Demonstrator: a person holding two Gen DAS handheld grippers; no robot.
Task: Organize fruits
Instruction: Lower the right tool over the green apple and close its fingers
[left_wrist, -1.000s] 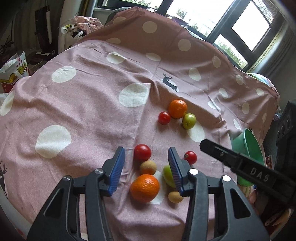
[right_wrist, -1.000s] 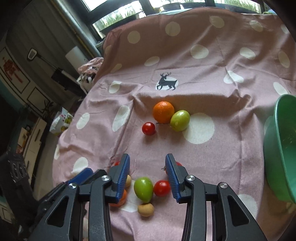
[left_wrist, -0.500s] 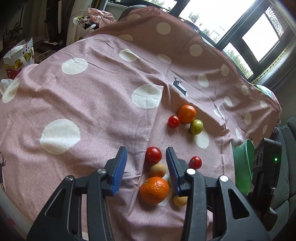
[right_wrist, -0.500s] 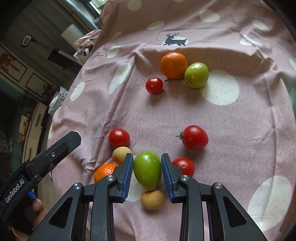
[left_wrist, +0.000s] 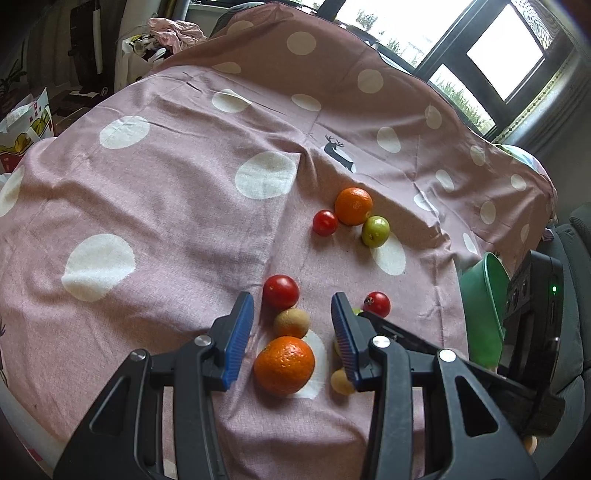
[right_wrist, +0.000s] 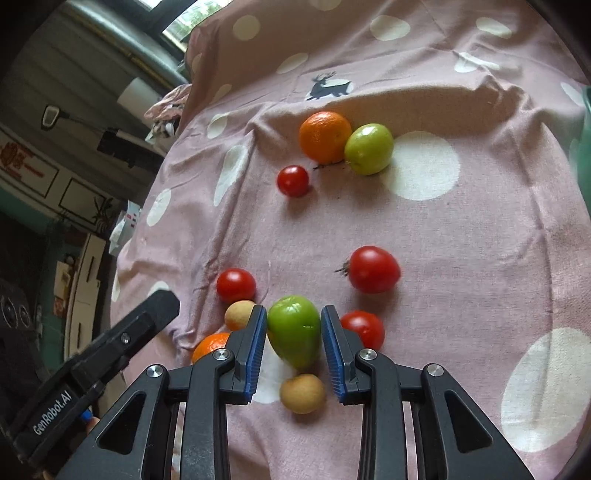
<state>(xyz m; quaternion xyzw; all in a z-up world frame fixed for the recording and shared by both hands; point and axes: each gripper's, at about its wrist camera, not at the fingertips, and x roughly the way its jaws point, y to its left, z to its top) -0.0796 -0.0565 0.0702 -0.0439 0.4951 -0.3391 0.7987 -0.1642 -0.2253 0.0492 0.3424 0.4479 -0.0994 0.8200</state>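
Fruits lie on a pink polka-dot cloth (right_wrist: 461, 229). My right gripper (right_wrist: 293, 325) is shut on a green pear-shaped fruit (right_wrist: 295, 334), pads against both its sides. Around it lie a red tomato (right_wrist: 364, 328), a bigger red tomato (right_wrist: 373, 269), a tan round fruit (right_wrist: 303, 393) and an orange (right_wrist: 210, 345). My left gripper (left_wrist: 291, 314) is open above a near orange (left_wrist: 284, 364), a tan fruit (left_wrist: 291, 323) and a red tomato (left_wrist: 280, 291). Farther off lie an orange (left_wrist: 353, 205), a green fruit (left_wrist: 375, 231) and a small tomato (left_wrist: 325, 222).
A green bowl (left_wrist: 484, 306) stands at the cloth's right edge, beside a dark device (left_wrist: 535, 295). Windows lie beyond the far edge. Bags and clutter (left_wrist: 22, 122) sit on the floor to the left. The cloth's left half is bare fabric.
My right gripper has moved down and forward and closed its jaws onto the green pear-shaped fruit. My left gripper stays open and has shifted slightly over the near orange.
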